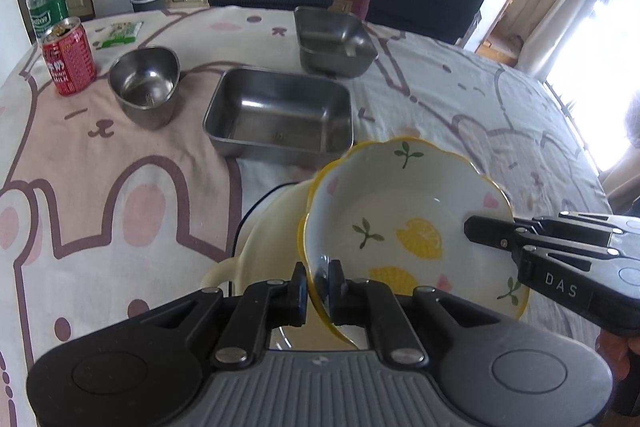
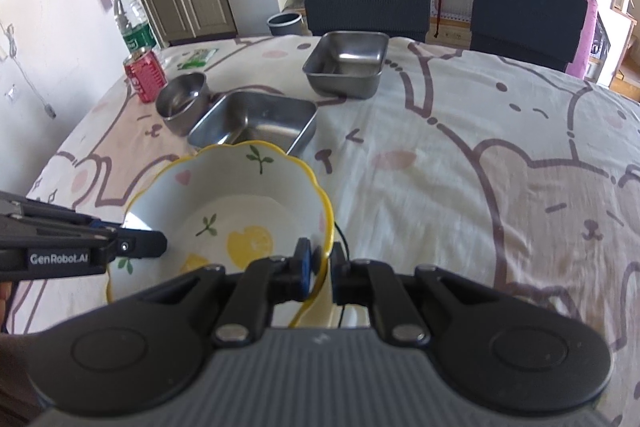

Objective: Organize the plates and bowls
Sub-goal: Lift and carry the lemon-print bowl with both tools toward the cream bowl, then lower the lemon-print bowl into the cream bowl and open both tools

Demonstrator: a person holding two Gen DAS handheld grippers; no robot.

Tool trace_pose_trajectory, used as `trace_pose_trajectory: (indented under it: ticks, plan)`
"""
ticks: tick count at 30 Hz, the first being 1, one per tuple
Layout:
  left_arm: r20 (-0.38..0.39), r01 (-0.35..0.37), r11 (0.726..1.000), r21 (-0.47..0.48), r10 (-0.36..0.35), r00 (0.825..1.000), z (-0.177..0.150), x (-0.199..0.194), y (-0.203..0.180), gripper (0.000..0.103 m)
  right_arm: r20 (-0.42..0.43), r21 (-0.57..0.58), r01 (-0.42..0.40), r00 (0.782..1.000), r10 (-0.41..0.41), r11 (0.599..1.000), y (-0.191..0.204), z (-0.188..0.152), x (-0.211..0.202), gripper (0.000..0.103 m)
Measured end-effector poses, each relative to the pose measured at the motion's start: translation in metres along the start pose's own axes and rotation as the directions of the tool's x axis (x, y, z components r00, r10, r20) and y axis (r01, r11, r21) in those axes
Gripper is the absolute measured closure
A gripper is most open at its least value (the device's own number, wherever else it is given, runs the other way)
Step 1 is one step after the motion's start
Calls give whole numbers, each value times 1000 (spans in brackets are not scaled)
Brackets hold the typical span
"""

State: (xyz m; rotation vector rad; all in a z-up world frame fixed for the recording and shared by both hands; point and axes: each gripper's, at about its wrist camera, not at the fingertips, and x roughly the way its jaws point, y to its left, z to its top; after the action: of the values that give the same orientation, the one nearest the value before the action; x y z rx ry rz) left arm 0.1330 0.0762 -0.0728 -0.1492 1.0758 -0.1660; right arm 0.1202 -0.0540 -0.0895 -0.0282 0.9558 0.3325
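Both grippers pinch the lemon-print bowl (image 1: 404, 223) by its rim.
Left gripper (image 1: 319, 285) grips the lower-centre rim; right gripper (image 2: 320, 263) the opposite edge.

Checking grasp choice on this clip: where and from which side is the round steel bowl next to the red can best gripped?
Grip the round steel bowl by its thin upright rim, one finger inside and one outside, coming from above on the near side. It stands open-side up, and the red can and the rectangular steel tray probably crowd its flanks.
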Motion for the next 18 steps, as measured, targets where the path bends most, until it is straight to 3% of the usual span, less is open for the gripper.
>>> trace_pose_trajectory:
  ticks: [18]
  plan:
    - [-87, -28, 999, 34, 31, 996, -7, 15, 4, 89, -74, -66, 3, 997, -8, 998, 11, -6, 16, 91]
